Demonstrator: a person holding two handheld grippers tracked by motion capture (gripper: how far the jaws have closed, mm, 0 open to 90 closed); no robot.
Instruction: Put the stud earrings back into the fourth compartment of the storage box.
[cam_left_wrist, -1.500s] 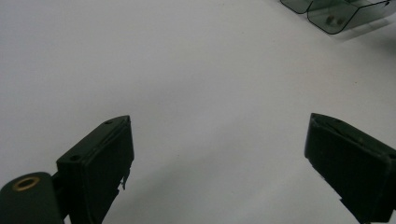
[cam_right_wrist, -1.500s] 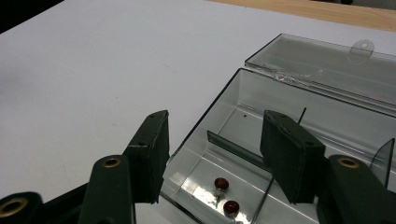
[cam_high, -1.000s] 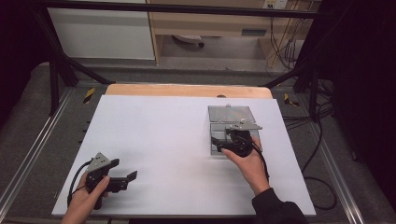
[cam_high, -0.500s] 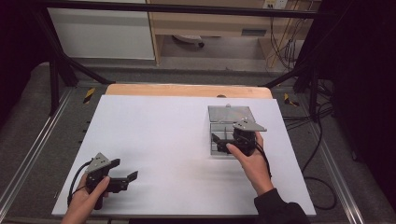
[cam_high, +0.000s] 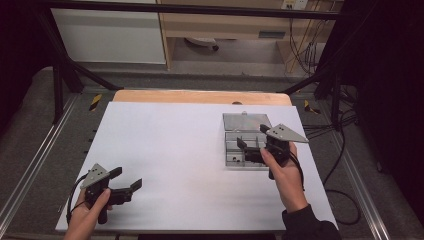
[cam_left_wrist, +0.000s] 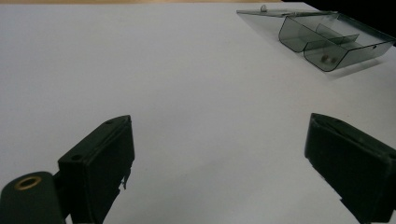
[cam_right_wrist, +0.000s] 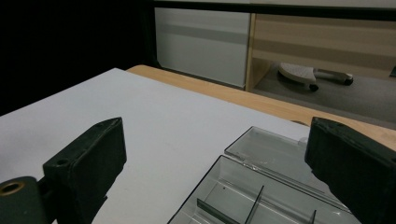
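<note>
Grippers number two: the left gripper (cam_high: 125, 185) rests jaws apart near the table's front-left corner; the right gripper (cam_high: 250, 142), jaws apart, hovers over one clear compartment box (cam_high: 244, 141), lid open, on the white table (cam_high: 170, 145).

No legible text, label, brand or number anywhere: none on the desk (cam_high: 165, 150), none on the clear compartment box (cam_high: 245, 145).

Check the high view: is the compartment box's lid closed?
No. The compartment box sits with its lid folded flat back on the table, leaving the dividers exposed beneath the right gripper.
</note>
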